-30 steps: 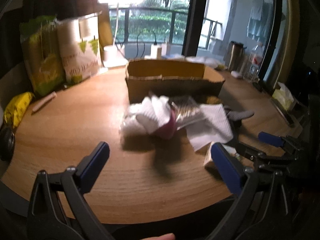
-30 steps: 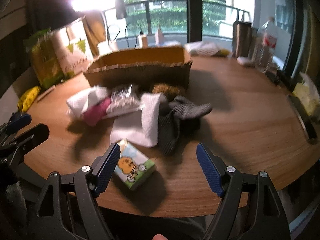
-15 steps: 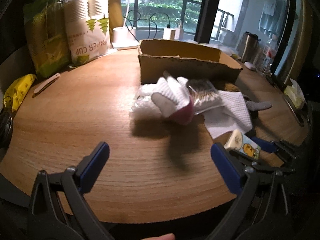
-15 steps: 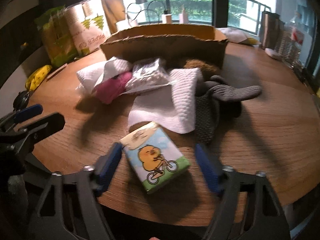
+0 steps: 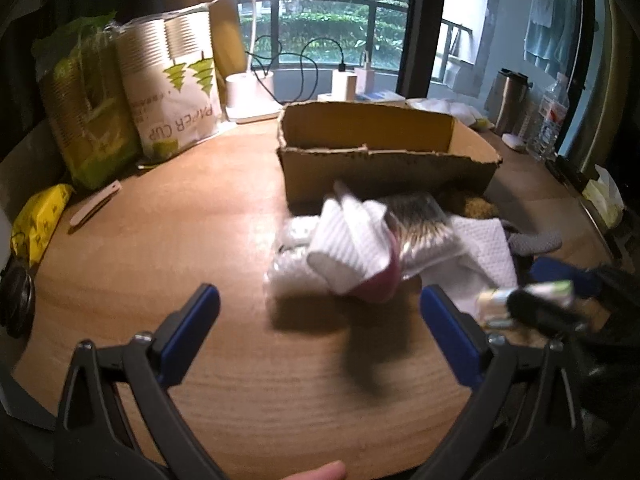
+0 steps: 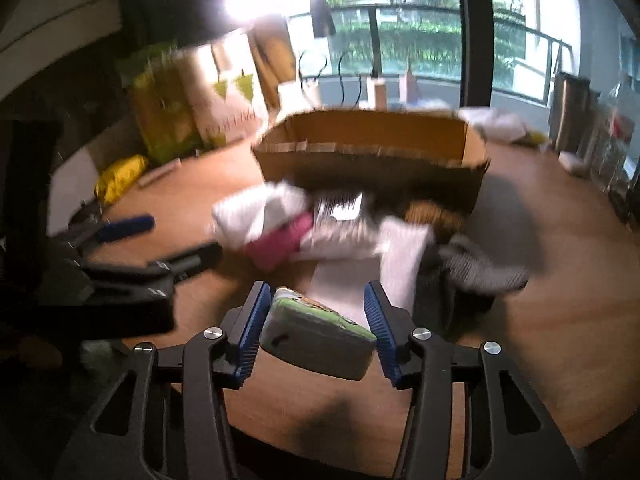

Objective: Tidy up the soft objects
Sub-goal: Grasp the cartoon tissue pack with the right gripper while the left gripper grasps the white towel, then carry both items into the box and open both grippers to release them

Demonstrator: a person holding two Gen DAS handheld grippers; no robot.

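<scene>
- Right gripper [image 6: 316,334]: at lower centre of the right wrist view. Both blue fingers [image 6: 253,332] press on the sides of a tissue pack [image 6: 318,340], which sits tilted between them, clear of the table [image 6: 560,320].
- The same tissue pack also appears at the right edge of the left wrist view, blurred, held in the right gripper.
- Left gripper [image 5: 320,338]: at the bottom of the left wrist view. Its fingers stand wide apart with nothing between them, above bare tabletop.
- Pile of soft items: at centre of both views, on the table, directly in front of the cardboard box [image 5: 384,160].
- Pile contents in the left wrist view: a white ribbed cloth [image 5: 352,244] lying over a pink item [image 5: 386,284], a clear packet [image 5: 424,228], a white towel [image 5: 480,256] and a grey glove [image 5: 536,240] at the right.
- Cardboard box: open at the top, at upper centre of frame; its interior is not visible.
- Upper left of the left wrist view: a paper cup pack [image 5: 172,88] beside a green pack [image 5: 84,108].
- Left edge: a yellow packet [image 5: 36,220].
</scene>
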